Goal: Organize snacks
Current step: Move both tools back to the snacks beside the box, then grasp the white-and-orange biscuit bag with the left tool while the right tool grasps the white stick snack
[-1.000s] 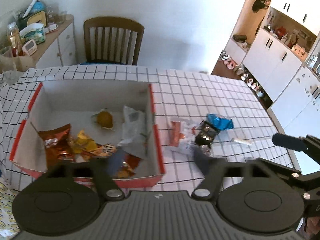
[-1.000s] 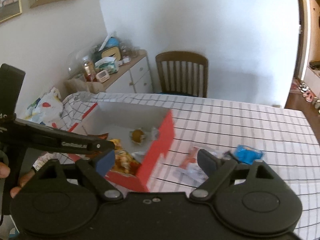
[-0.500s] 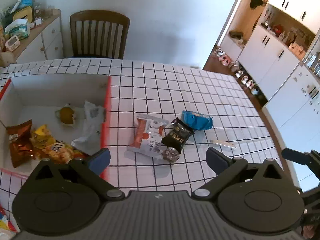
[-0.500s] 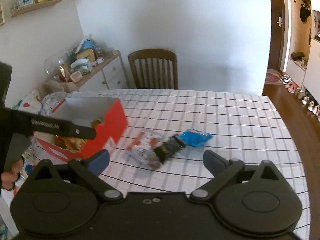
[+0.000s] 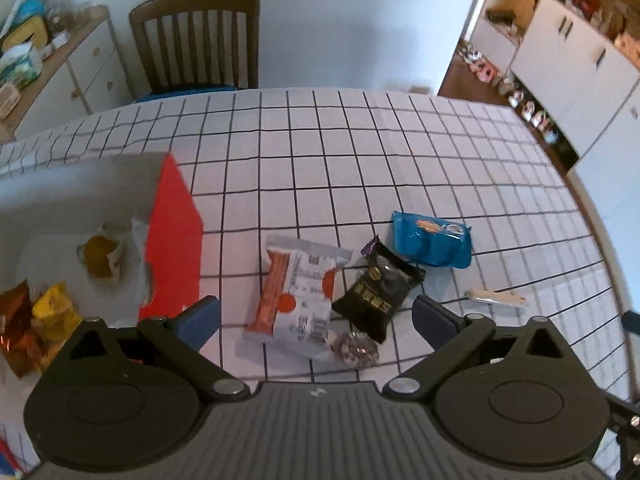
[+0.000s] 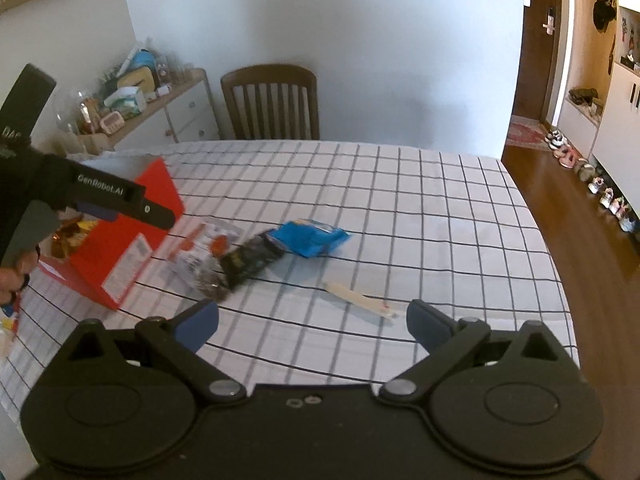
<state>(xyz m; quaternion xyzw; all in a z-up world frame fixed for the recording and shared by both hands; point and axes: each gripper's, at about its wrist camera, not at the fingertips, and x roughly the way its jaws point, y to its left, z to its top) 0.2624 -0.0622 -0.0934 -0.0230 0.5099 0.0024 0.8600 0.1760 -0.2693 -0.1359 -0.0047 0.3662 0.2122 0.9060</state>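
Several loose snacks lie on the checked tablecloth: a white-and-orange packet (image 5: 298,296) (image 6: 204,248), a black packet (image 5: 378,292) (image 6: 250,262), a blue packet (image 5: 430,240) (image 6: 312,238) and a small clear-wrapped dark sweet (image 5: 358,350). A red box (image 5: 172,240) (image 6: 124,248) to their left holds several more snacks. My left gripper (image 5: 316,320) hangs open just above the white-and-orange and black packets, nothing between its fingers. My right gripper (image 6: 314,326) is open and empty, nearer the table's front, with a thin wrapped stick (image 6: 360,300) (image 5: 496,298) ahead of it.
The left gripper's body (image 6: 120,200) and a hand reach in over the red box in the right wrist view. A wooden chair (image 6: 272,104) stands at the far side of the table. A cluttered sideboard (image 6: 168,100) is at the back left. The table's right edge drops to wooden floor.
Both grippers have swung right, away from the red box toward the loose packets, and come lower. Both sets of jaws stand wider than a second ago.
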